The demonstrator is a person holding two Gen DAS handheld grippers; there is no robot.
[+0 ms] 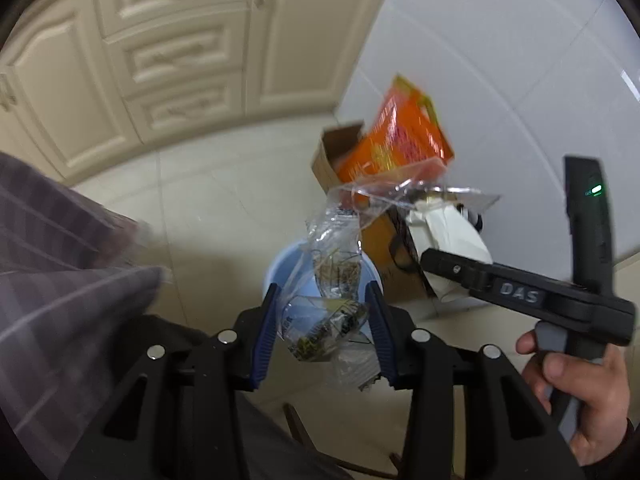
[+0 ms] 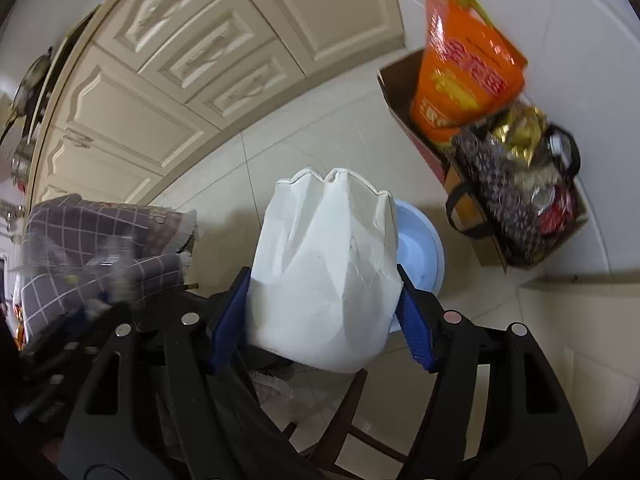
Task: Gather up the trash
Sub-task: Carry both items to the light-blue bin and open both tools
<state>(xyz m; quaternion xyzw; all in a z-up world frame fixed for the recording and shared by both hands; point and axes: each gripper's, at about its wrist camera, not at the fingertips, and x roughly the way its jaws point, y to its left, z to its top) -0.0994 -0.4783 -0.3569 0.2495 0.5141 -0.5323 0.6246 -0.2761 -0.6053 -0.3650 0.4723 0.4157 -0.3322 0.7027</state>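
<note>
My left gripper (image 1: 322, 300) is shut on a bunch of clear plastic wrappers (image 1: 320, 320) with dark scraps inside; a loose end of the plastic stands up past the fingertips. My right gripper (image 2: 322, 280) is shut on a crumpled white paper container (image 2: 324, 240), its blue pads pressing both sides. A light blue bin (image 2: 424, 256) stands on the floor just behind and below the container. In the left wrist view the light blue bin (image 1: 280, 268) lies right under the wrappers. The white paper container (image 1: 452, 232) and a person's hand (image 1: 580, 392) on the right gripper's handle show at the right.
A cardboard box (image 2: 396, 84) holding an orange bag (image 2: 468, 68) and a dark patterned tote (image 2: 500, 200) full of packets stands by the white wall. Cream cabinets (image 2: 180, 60) run along the back. A grey checked cloth (image 2: 100, 232) hangs at the left. A wooden stool (image 2: 340, 420) is below.
</note>
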